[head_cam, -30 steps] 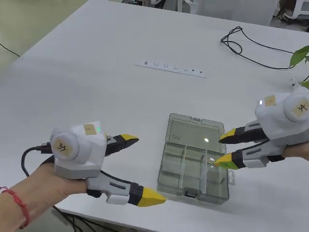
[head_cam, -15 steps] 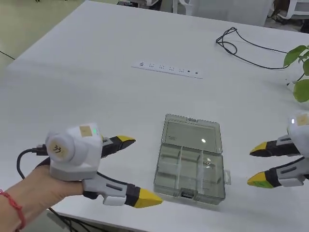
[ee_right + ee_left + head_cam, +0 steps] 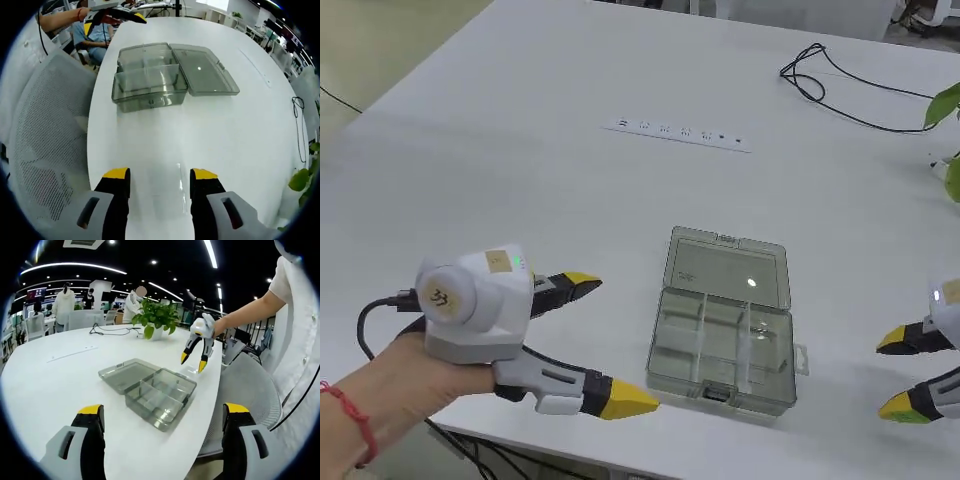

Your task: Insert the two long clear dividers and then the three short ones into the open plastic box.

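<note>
Left gripper (image 3: 608, 343) is lower left in the head view, jaws spread wide, nothing between them. The hand (image 3: 380, 395) holding it is cut off by the bottom-left corner.

Right gripper (image 3: 898, 374) is at the lower right edge of the head view. Its yellow tips and a sliver of white body are in frame; the rest is cropped. In the right gripper view its jaws stand apart with bare table (image 3: 165, 135) between them, so it's unclenched and empty. In the left gripper view it hangs to the upper right of the box, clear of it, with an arm (image 3: 245, 315) behind it.

Plastic box (image 3: 720, 350) is lower centre in the head view, close to the table's near edge. It sits between the two grippers and touches neither. Lid (image 3: 728, 270) lies open and flat on the upper side of the box in that view, with a glare spot on it.

Dividers (image 3: 745, 350): clear walls stand inside the tray and split it into cells. It's clear on clear with reflections, so I can't count them reliably. Looks like two long runs with short cross pieces, not certain.

Upper head view: white power strip (image 3: 678, 134), black cable (image 3: 830, 85) at upper right, green leaves (image 3: 945, 110) cropped at the right edge. Mesh chair (image 3: 45, 130) takes the left side of the right gripper view, past the table edge.
</note>
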A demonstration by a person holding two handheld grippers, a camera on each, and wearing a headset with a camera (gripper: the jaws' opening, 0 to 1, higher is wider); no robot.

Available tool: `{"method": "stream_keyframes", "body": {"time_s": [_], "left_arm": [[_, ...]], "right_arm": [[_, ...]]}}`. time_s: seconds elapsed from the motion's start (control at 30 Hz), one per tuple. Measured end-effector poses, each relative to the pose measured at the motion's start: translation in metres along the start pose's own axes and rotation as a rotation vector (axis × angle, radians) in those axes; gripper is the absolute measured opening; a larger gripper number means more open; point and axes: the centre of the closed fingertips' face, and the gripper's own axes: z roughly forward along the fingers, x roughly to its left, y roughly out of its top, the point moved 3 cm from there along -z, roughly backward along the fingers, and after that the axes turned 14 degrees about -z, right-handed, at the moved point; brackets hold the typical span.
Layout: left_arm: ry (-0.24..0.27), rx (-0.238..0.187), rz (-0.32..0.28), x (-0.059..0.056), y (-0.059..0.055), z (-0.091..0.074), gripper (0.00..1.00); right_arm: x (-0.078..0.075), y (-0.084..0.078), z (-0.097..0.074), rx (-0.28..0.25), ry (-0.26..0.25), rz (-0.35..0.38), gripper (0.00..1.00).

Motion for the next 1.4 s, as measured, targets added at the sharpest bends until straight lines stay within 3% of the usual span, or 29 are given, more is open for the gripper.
{"method": "stream_keyframes", "body": {"time_s": [0.23, 0.6, 0.9, 1.3, 1.4], "left_arm": [[0.003, 0.000, -0.005, 0.000, 0.000, 0.000, 1.00], [0.008, 0.001, -0.009, 0.001, -0.003, -0.002, 1.00], [0.008, 0.001, -0.008, 0.002, -0.003, -0.002, 1.00], [0.006, 0.001, -0.001, 0.001, -0.002, -0.004, 1.00], [0.004, 0.000, 0.002, 0.000, 0.000, -0.004, 1.00]], "right_arm": [[0.002, -0.013, 0.012, 0.061, 0.019, -0.037, 0.45], [0.003, -0.017, 0.016, 0.110, 0.024, -0.098, 0.41], [0.003, -0.018, 0.016, 0.118, 0.024, -0.099, 0.33], [0.004, -0.017, 0.012, 0.120, 0.004, -0.096, 0.33], [0.004, -0.009, 0.006, 0.099, -0.014, -0.094, 0.33]]}}
